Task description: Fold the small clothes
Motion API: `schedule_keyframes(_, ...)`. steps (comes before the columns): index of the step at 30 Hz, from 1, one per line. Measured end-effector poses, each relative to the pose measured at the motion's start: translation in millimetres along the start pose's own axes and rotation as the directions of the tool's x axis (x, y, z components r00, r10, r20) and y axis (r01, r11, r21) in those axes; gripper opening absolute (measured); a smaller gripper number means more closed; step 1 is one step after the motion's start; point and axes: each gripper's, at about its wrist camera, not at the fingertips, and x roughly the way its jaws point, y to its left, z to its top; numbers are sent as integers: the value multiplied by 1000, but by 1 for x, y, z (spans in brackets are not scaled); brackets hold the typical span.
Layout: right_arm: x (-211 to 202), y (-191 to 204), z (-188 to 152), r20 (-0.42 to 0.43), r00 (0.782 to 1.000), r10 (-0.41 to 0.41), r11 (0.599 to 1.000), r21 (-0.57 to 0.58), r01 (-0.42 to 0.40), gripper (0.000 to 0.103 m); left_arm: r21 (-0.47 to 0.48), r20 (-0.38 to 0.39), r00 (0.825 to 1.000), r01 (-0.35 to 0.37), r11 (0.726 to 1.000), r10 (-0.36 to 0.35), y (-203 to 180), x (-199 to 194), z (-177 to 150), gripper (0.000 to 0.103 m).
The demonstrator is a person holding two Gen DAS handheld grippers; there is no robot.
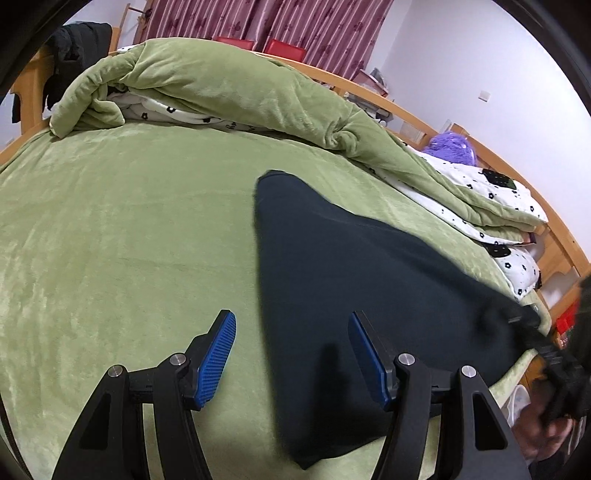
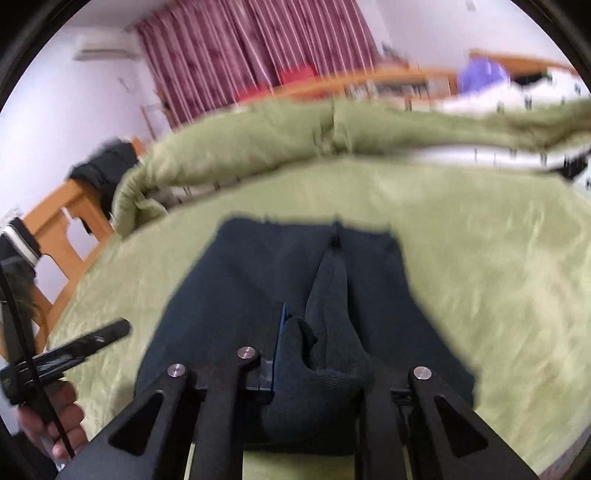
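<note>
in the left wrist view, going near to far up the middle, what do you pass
left gripper with open jaws → dark garment lying on the green bed cover → rolled-back green quilt → red chairs → maroon curtain

The garment is a plain dark navy, lying on a light green plush bed cover. The rolled quilt is green outside, white with black flowers inside. The curtains are maroon-striped, and the claw pads blue.
</note>
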Motion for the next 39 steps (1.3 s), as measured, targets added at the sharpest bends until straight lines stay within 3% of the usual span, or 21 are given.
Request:
schedule_keyframes(3,-16,-22,2,62,997,-49,999,12,48,13,6,-7,1000,-9,1000,9,-1,2,0,61)
schedule_keyframes(4,-12,-32,-1,33,996,-84,996,17,84,13,10,-10,1000,-10,1000,10,-2,3,0,61)
schedule_keyframes(6,15,-56,-15,-110,979,-171,984,36,175,15,17,-15,1000,-7,1000,7,-4,4,-1,61)
schedule_keyframes(8,34,-73,-30,-228,958,-176,979,61,194,17,27,-22,1000,-10,1000,10,-5,5,-2,61)
schedule_keyframes(9,36,-78,-35,-242,955,-171,978,78,195,22,30,-23,1000,-10,999,11,-5,5,-2,61)
schedule_keyframes(13,14,-73,-18,-163,961,-224,970,59,236,40,39,-27,999,-28,999,29,-4,6,-2,61)
schedule_keyframes(15,1,-64,-10,-99,959,-265,963,17,267,40,45,-33,998,-49,998,50,-3,8,-1,61)
schedule_keyframes(17,-9,-53,-1,-47,966,-254,967,-20,253,42,45,-33,998,-53,998,54,0,10,0,61)
schedule_keyframes(20,-3,-41,7,-41,974,-223,974,-60,220,45,33,-42,998,-51,998,52,3,15,1,61)
schedule_keyframes(24,37,-34,10,-158,976,-149,985,-110,133,45,24,-47,998,-42,999,43,6,19,3,61)
schedule_keyframes(26,64,-36,5,-217,956,-200,974,-146,171,45,25,-46,998,-35,999,36,6,21,4,61)
schedule_keyframes(27,80,-40,0,-261,936,-237,967,-158,201,44,26,-48,998,-34,999,35,7,23,5,61)
schedule_keyframes(28,87,-42,-2,-278,934,-224,971,-142,191,40,26,-49,998,-31,999,33,7,23,5,61)
schedule_keyframes(29,88,-44,-2,-279,943,-182,981,-113,156,15,26,-50,998,-28,999,29,7,24,5,61)
schedule_keyframes(30,85,-45,-2,-263,954,-142,988,-94,121,10,26,-49,998,-26,999,27,6,25,5,61)
schedule_keyframes(33,38,-46,9,-43,997,-62,985,-164,54,9,34,-35,999,-18,999,19,4,24,5,61)
schedule_keyframes(34,24,-50,13,8,1000,-18,990,-143,19,9,35,-31,999,-6,999,7,3,23,5,61)
schedule_keyframes(36,27,-61,15,-17,999,-49,995,-89,48,9,37,-33,999,15,999,-14,1,24,4,61)
schedule_keyframes(39,64,-75,-7,-168,972,-165,985,-85,152,10,64,-51,998,24,998,-21,-8,27,1,61)
